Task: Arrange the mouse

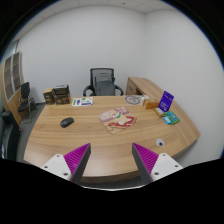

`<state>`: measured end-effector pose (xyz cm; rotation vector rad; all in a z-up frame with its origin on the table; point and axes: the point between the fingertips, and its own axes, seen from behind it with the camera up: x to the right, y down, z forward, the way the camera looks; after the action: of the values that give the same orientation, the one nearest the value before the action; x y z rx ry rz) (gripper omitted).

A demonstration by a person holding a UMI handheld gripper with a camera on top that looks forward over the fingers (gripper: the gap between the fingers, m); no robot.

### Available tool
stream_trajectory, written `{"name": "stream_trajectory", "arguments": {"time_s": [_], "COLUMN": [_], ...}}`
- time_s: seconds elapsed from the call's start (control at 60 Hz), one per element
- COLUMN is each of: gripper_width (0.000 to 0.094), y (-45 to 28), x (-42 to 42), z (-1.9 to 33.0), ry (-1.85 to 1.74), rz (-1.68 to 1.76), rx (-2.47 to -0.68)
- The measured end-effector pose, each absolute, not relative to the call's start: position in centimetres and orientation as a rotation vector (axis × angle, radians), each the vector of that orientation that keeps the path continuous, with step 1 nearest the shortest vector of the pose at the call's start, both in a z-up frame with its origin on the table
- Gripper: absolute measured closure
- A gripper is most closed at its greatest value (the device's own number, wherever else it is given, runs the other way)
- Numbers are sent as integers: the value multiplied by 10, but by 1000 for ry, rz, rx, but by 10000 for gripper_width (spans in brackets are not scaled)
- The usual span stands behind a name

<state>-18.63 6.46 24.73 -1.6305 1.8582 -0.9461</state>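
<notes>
A small black mouse (pixel 67 122) lies on the wooden table (pixel 95 140), toward its left side, well beyond my fingers. My gripper (pixel 111 161) hovers over the table's near edge, open, with nothing between its purple pads (pixel 76 158). The mouse is ahead and left of the left finger.
A pinkish mat with items (pixel 118 119) lies mid-table. A purple box (pixel 166 99), teal items (pixel 170 117) and a round object (pixel 134 100) sit to the right. A black office chair (pixel 102 81) stands behind the table. Shelves (pixel 13 75) line the left wall.
</notes>
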Motion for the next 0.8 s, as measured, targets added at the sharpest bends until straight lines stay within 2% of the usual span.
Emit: {"name": "stream_trajectory", "arguments": {"time_s": [0.333,0.8], "gripper_width": [70,69], "y": [90,224], "x": [-180,-144], "z": [238,203], "ry": [1876,1786], "rz": [-904,-818], "rx": [-1611,-1653]}}
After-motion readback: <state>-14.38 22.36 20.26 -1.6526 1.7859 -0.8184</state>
